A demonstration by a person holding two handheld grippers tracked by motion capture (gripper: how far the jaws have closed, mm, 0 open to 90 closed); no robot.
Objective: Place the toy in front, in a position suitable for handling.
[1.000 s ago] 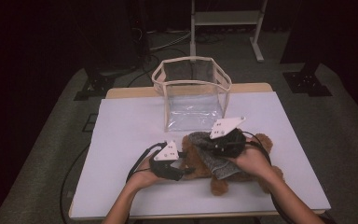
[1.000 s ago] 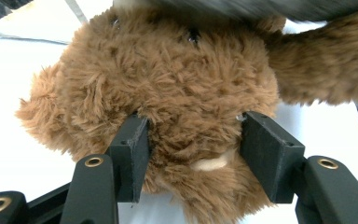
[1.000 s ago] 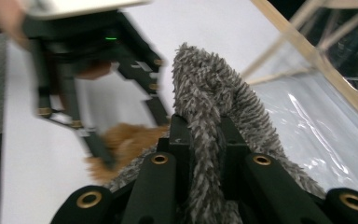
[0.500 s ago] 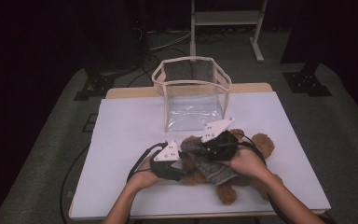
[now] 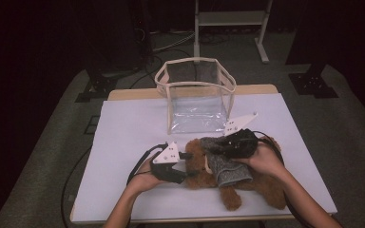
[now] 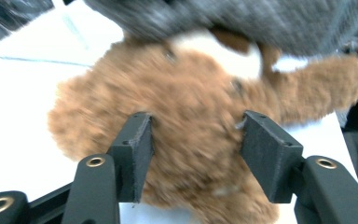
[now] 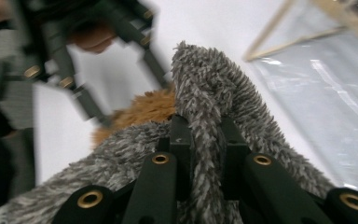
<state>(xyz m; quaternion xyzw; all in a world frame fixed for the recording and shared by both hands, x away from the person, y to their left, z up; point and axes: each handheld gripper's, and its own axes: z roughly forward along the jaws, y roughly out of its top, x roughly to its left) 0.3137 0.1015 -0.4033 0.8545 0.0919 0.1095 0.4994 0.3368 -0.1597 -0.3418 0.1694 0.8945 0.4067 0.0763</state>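
A brown teddy bear [image 5: 256,183] lies on the white table [image 5: 128,133], its head toward my left gripper [image 5: 190,164]. In the left gripper view the bear's head [image 6: 186,93] sits between the jaws of that gripper [image 6: 196,149], fur against both pads; the jaws have just been opening a little. A grey fuzzy garment [image 5: 225,168] drapes over the bear's chest. My right gripper [image 5: 218,148] is shut on a fold of it, and the right gripper view shows the grey pile [image 7: 214,84] pinched between its jaws [image 7: 205,130].
A clear plastic bag with a beige rim [image 5: 197,97] stands open at the back middle of the table, just behind the bear. Bare table lies to the left and at the right rear. Cables trail from both grippers toward the front edge.
My right gripper shifted left, then back right, keeping its hold on the grey garment, which now lies lower over the bear. The left hand stayed at the bear's head.
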